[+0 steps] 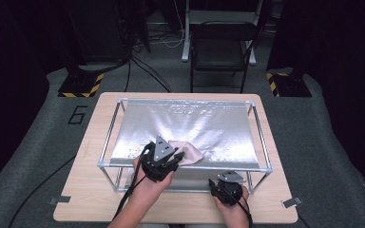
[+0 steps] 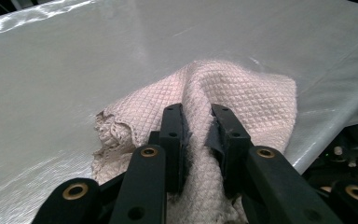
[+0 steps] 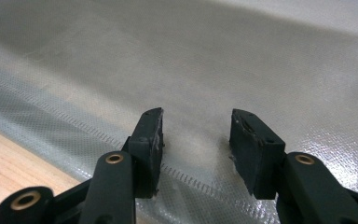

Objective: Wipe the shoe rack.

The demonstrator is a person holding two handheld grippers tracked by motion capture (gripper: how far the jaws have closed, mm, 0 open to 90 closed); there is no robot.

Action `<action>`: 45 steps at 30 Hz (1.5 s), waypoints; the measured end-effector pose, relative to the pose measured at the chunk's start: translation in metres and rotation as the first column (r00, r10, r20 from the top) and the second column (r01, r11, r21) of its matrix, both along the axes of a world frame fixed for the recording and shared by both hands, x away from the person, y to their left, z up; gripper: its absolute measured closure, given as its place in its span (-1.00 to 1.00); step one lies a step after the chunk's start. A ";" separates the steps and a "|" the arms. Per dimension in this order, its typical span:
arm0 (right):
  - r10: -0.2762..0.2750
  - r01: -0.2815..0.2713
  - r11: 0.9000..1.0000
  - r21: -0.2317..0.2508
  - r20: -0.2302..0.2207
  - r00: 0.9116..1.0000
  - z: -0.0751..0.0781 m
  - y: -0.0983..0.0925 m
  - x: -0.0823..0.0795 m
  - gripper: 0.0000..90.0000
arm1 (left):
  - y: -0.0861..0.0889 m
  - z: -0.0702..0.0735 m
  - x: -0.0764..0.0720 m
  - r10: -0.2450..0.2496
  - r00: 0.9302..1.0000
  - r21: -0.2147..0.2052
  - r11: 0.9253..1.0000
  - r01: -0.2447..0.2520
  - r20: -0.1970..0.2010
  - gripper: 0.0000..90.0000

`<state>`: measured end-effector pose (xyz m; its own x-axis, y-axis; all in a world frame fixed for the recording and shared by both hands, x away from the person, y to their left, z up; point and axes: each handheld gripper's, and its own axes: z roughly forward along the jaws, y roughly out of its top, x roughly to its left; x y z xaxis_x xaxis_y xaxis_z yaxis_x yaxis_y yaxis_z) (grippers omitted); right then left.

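Pinching a raised fold of the pale pink waffle-weave cloth point(image 2: 242, 93), your left gripper point(image 1: 177, 156) has its jaws drawn almost together, with the fabric squeezed up between the pads into a ridge. Taking the silvery sheet point(image 1: 218, 128) stretched over the metal frame point(image 1: 261, 142) as your landmark, the cloth lies on the sheet's near half, a little left of its middle and just inside its near edge; in the left gripper view the loose part spreads flat on the sheet beyond and to both sides of the jaws, with a ragged hem at the left. Your left hand point(image 1: 145, 183) comes up over the near rail of the frame to reach it. Further right, your right gripper point(image 1: 227, 186) sits below the near edge of the sheet, close to the frame's near right leg and above the wooden table point(image 1: 85, 190), well apart from the cloth. In the right gripper view its jaws stand partly apart with nothing between them, pointed at the hanging front of the sheet, with a strip of table showing at the lower left.
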<state>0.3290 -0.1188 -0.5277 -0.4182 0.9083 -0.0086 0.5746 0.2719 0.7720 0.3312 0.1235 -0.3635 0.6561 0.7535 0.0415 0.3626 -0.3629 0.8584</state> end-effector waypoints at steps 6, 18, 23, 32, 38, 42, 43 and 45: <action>0.001 -0.001 1.000 0.000 0.001 1.000 0.000 0.000 0.000 0.20 | -0.005 0.001 -0.002 -0.020 1.000 -0.011 1.000 0.020 0.023 0.61; 0.000 0.000 1.000 0.001 -0.001 1.000 0.000 0.000 0.000 0.20 | 0.026 0.016 -0.013 -0.020 0.999 -0.057 0.998 0.023 0.049 0.00; 0.000 0.000 1.000 0.001 0.000 1.000 0.000 0.000 0.000 0.20 | 0.045 0.019 -0.018 0.012 0.998 -0.063 0.998 -0.008 0.059 -0.03; 0.001 -0.001 1.000 0.000 -0.001 1.000 0.000 0.000 0.000 0.20 | 0.090 0.003 -0.018 0.098 0.994 -0.049 0.994 -0.096 0.039 -0.01; 0.001 -0.001 1.000 0.001 0.000 1.000 0.000 0.000 0.000 0.20 | 0.100 -0.005 -0.012 0.129 0.992 -0.080 0.989 -0.127 0.014 0.00; 0.005 -0.005 1.000 0.000 0.001 1.000 0.000 -0.001 0.000 0.20 | 0.100 -0.008 -0.010 0.141 0.990 -0.091 0.986 -0.139 0.019 0.00; 0.005 -0.005 1.000 0.000 0.001 1.000 0.000 -0.001 0.000 0.20 | 0.100 -0.008 -0.010 0.141 0.990 -0.091 0.986 -0.139 0.019 0.00; 0.009 -0.009 1.000 0.016 0.008 1.000 -0.001 0.000 0.000 0.20 | 0.100 -0.008 -0.009 0.138 0.990 -0.095 0.986 -0.137 0.009 -0.01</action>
